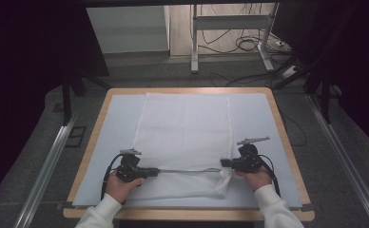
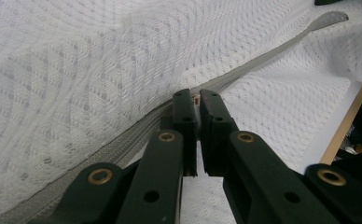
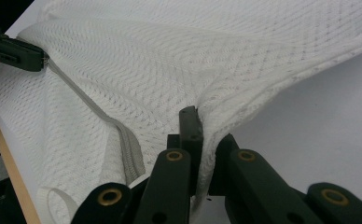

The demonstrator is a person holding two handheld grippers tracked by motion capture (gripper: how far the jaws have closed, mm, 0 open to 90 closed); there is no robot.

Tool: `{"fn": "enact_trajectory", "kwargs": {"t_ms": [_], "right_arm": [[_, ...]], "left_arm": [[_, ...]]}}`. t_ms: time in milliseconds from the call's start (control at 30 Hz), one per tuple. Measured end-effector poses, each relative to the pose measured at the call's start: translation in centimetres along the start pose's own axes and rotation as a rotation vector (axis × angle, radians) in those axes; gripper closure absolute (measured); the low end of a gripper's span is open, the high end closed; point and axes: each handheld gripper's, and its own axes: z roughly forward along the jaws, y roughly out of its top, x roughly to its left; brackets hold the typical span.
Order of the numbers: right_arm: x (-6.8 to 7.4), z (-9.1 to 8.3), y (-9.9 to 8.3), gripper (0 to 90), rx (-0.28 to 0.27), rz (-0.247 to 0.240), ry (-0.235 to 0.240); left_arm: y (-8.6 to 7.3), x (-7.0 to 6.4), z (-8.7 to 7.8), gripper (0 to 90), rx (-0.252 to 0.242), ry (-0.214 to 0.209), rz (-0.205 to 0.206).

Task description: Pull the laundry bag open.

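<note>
Low over the table, left tool (image 1: 150, 172) pinches the zipper pull (image 2: 196, 99); right tool (image 1: 224, 163) clamps the mesh bag (image 1: 185, 128).

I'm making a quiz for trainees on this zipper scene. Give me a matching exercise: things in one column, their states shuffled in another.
1. white mesh laundry bag
2. grey zipper
3. left gripper
4. right gripper

a. shut on the bag's side edge
b. runs across between the grippers
c. shut on the zipper's pull
d. lies flat on the table

Pairs: 1-d, 2-b, 3-c, 4-a
</note>
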Motion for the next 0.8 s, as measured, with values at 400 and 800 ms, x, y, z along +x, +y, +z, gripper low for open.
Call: {"fn": "enact_trajectory", "kwargs": {"t_ms": [400,800], "right_arm": [[0.0,0.0,0.0,88.0,0.003,-0.002,-0.002],[0.0,0.1,0.0,88.0,0.004,0.0,-0.004]], "left_arm": [[-0.5,0.7,-0.8,86.8,-0.007,0.008,-0.015],[-1.1,1.5,-1.9,86.8,-0.023,0.017,-0.037]]}}
